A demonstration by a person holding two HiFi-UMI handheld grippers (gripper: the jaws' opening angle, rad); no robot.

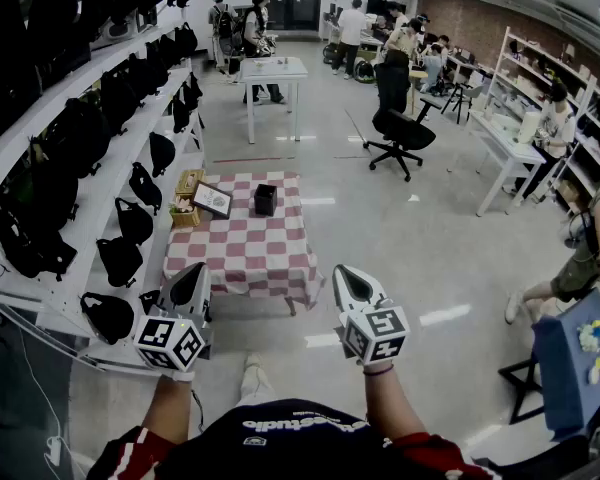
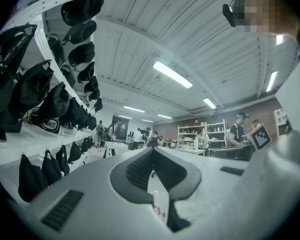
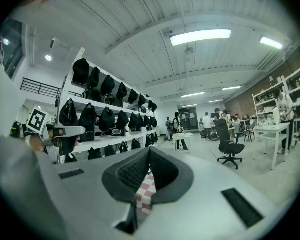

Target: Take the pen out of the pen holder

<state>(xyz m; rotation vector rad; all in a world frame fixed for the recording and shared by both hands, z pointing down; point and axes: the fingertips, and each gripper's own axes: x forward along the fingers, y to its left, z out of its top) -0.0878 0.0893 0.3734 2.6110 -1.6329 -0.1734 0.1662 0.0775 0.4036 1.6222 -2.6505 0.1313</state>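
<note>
A small black pen holder (image 1: 265,200) stands near the far edge of a low table with a red-and-white checkered cloth (image 1: 242,250). From here I cannot make out a pen in it. My left gripper (image 1: 191,276) and right gripper (image 1: 347,274) are held level over the floor, short of the table's near edge, both shut and empty. The left gripper (image 2: 151,153) shows its dark pads meeting at the tips in its own view. In the right gripper view the right gripper (image 3: 149,152) is also shut, with checkered cloth (image 3: 146,193) showing through the hollow behind the tips.
A framed picture (image 1: 212,199) and a wooden box (image 1: 187,183) lie on the table's left part. White shelves of black bags (image 1: 100,168) line the left side. A white table (image 1: 273,69), an office chair (image 1: 400,128) and several people are farther back. A blue stand (image 1: 570,368) is at right.
</note>
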